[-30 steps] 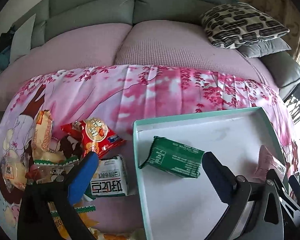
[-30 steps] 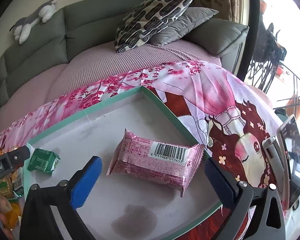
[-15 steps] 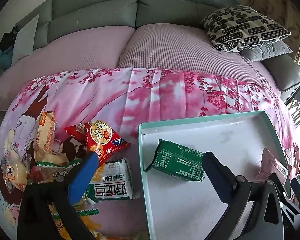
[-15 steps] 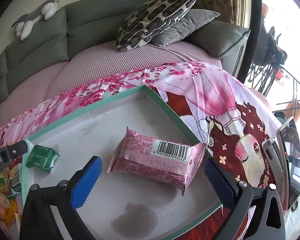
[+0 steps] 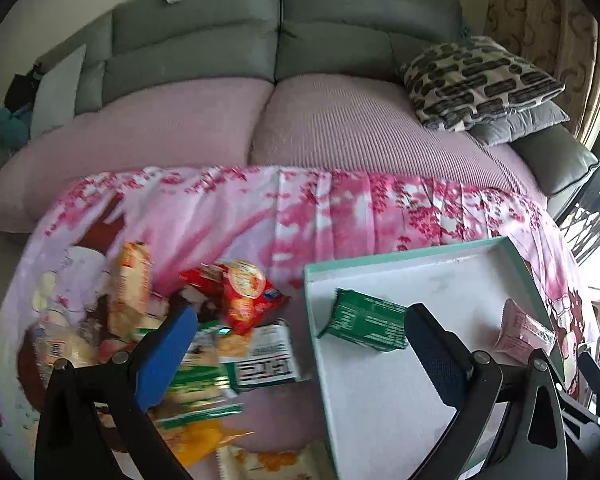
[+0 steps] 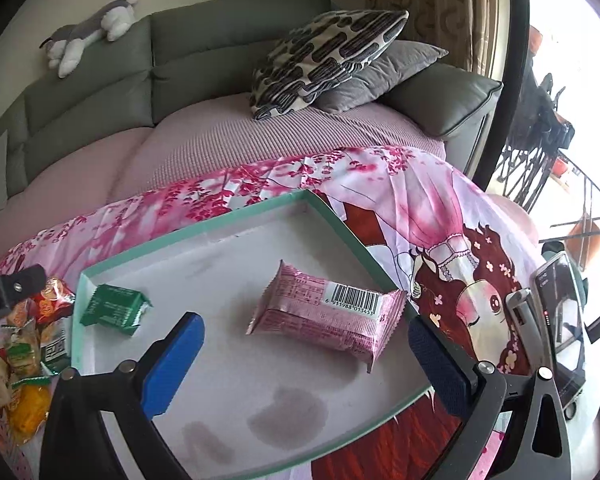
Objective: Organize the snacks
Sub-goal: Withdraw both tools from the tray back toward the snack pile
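Observation:
A shallow box with a teal rim (image 5: 312,320) (image 6: 228,214) lies on the pink printed cloth. Inside it are a green packet (image 5: 364,326) (image 6: 114,309) near its left wall and a pink packet with a barcode (image 6: 328,318) (image 5: 522,330) toward the right. Left of the box is a heap of loose snacks: a red bag (image 5: 240,294), a green-and-white packet (image 5: 262,360) and yellow packets (image 5: 130,286). My left gripper (image 5: 296,356) hangs open over the box's left edge, empty. My right gripper (image 6: 306,356) is open and empty just in front of the pink packet.
A grey sofa with a pink cover stands behind, holding patterned pillows (image 5: 480,80) (image 6: 324,56) and a plush toy (image 6: 88,32). A phone on a stand (image 6: 560,316) sits at the right edge. The other gripper's body (image 6: 8,294) shows at the far left.
The left gripper's view has drifted left and back, bringing more of the snack heap into sight. The right gripper has pulled back slightly; both packets lie still.

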`<state>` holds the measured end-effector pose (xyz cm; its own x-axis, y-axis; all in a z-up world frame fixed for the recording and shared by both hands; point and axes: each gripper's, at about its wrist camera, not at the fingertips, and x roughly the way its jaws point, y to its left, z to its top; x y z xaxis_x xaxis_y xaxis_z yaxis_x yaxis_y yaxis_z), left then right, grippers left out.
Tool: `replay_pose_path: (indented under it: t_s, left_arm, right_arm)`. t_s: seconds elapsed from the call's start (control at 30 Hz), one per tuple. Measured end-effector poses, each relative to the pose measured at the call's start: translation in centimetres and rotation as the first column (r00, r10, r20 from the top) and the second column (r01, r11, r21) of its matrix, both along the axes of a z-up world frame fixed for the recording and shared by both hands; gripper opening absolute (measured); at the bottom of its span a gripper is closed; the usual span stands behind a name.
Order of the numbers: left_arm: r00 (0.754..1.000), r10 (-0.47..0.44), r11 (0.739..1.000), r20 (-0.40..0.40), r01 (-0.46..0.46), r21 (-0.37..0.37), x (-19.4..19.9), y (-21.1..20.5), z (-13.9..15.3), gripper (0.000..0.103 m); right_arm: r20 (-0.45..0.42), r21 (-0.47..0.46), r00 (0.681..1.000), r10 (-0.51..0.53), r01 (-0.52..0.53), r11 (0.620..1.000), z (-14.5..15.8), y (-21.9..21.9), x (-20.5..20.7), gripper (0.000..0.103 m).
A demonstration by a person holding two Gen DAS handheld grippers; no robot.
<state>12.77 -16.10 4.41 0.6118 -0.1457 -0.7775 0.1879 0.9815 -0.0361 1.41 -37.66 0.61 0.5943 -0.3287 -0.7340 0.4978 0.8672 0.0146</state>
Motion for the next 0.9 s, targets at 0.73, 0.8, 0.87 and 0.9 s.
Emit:
replay_pose_path:
  t_s: [0.73,0.8,0.87,0.9]
  left_arm:
    - [0.984,0.176,0.984,-0.039,-0.176,0.009,-3.8,13.7,-1.1,0.103]
    - [0.979,0.198,0.980,-0.047,-0.197,0.012,-4.2,14.8,-1.4,0.103]
    - [0.975,0.217,0.976,-0.055,-0.217,0.012,-4.6,15.9,-1.8,0.103]
    - [0.973,0.222,0.975,-0.060,-0.222,0.011,-4.7,16.2,-2.0,0.103]
  right_arm:
    - [0.004,0.130,0.968,0.251,-0.250,0.960,-0.7,11.7,0.3,0.103]
    - [-0.005,0.135,0.958,0.287,-0.284,0.949,-1.0,13.2,0.5,0.103]
    - [-0.018,0.141,0.945,0.327,-0.321,0.936,-1.3,14.8,0.7,0.103]
    - [-0.019,0.145,0.941,0.339,-0.332,0.932,-1.5,15.3,0.8,0.103]
